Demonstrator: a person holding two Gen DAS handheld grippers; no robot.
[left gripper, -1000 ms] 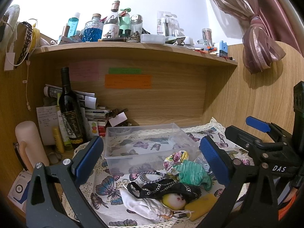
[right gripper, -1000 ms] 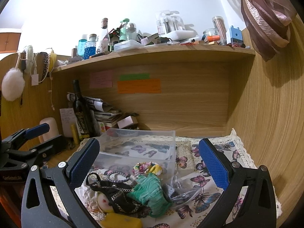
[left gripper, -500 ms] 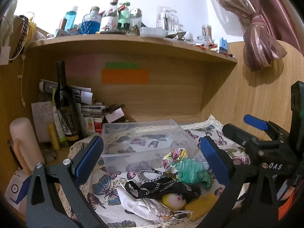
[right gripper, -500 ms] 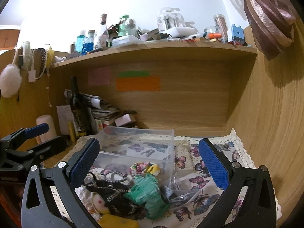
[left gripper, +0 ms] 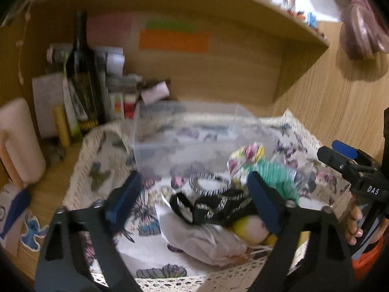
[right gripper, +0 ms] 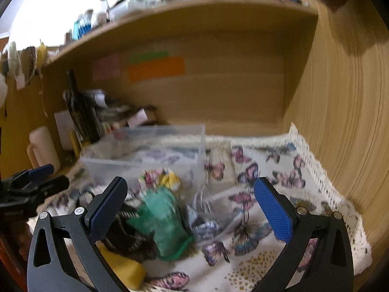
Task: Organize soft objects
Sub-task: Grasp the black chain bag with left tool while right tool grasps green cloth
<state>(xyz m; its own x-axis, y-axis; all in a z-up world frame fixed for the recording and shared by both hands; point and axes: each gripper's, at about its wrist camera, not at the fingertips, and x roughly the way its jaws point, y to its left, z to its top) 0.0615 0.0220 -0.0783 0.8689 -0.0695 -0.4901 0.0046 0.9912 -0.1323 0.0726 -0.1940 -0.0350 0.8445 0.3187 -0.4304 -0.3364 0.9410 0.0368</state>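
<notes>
A pile of soft things lies on the butterfly cloth [left gripper: 104, 170] in front of a clear plastic box [left gripper: 194, 131]: a green knit glove [left gripper: 279, 177], a floral scrunchie [left gripper: 245, 153], a black lace band [left gripper: 214, 204], a white pouch [left gripper: 201, 238], a yellow-white ball [left gripper: 250, 226]. My left gripper [left gripper: 194, 199] is open just above the pile. My right gripper [right gripper: 192, 206] is open over the green glove [right gripper: 165, 219], with a yellow sponge [right gripper: 124, 267] below and the box [right gripper: 145, 153] behind. The right gripper also shows in the left wrist view [left gripper: 352, 168].
A dark wine bottle [left gripper: 83, 73], papers and small boxes stand at the back left. A pale pink container [left gripper: 19, 141] stands at the left. The wooden shelf [right gripper: 194, 19] overhangs above, and a wooden wall [right gripper: 345, 112] closes the right side.
Both grippers have moved forward and down toward the pile, which now looks larger. Both views are motion-blurred. The jaws stay open.
</notes>
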